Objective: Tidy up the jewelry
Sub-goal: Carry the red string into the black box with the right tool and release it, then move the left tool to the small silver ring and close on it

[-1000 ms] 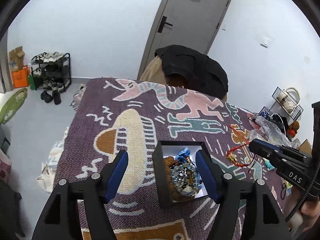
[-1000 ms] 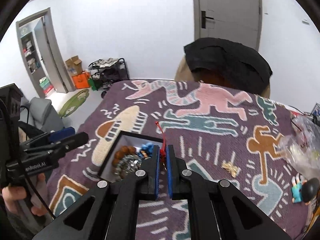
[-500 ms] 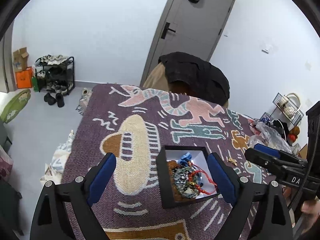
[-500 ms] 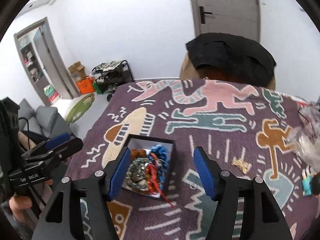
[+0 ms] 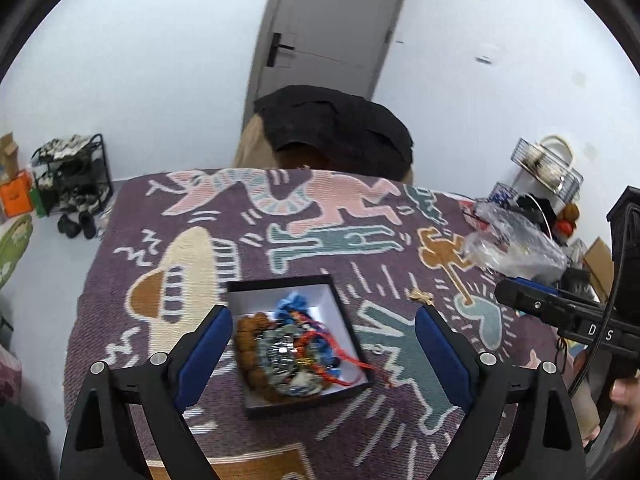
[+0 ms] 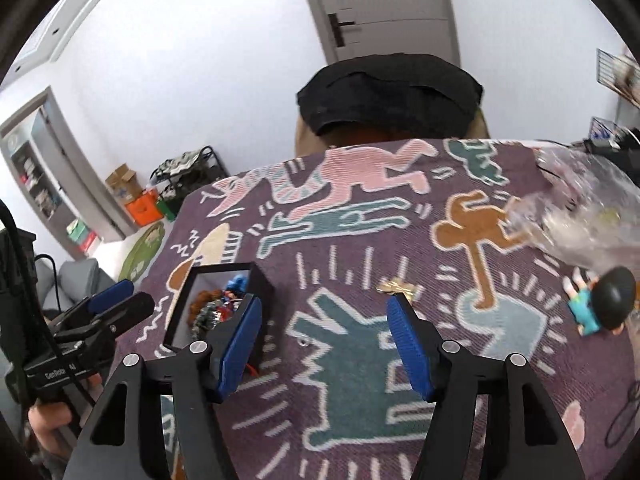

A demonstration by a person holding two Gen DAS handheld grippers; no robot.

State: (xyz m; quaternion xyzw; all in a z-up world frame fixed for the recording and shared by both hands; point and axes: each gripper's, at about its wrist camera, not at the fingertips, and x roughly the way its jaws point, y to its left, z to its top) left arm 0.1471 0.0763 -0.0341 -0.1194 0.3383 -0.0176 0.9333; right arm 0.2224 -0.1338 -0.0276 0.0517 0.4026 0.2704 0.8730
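1. The black jewelry box (image 5: 298,344), piled with bracelets (image 5: 288,354), is sitting between the left gripper's (image 5: 324,344) spread fingers.
2. Open patterned blanket (image 6: 360,344) is lying ahead of the right gripper (image 6: 324,340).
3. A small gold piece (image 6: 396,287), a toy figure (image 6: 600,306) and a plastic bag (image 6: 592,216) are crowding the right side.

right gripper (image 6: 322,344) spread wide over the patterned purple cloth (image 6: 360,360), empty, left blue pad just beside the black box (image 6: 262,280). box heaped with brown, blue and red jewelry (image 6: 218,304), a small gold piece (image 6: 396,287) lying apart on the cloth near the right pad. left gripper (image 6: 120,300) at the far left, jaw gap hard to judge; crumpled clear plastic (image 6: 580,208) and a toy figure (image 6: 600,304) at the right edge.
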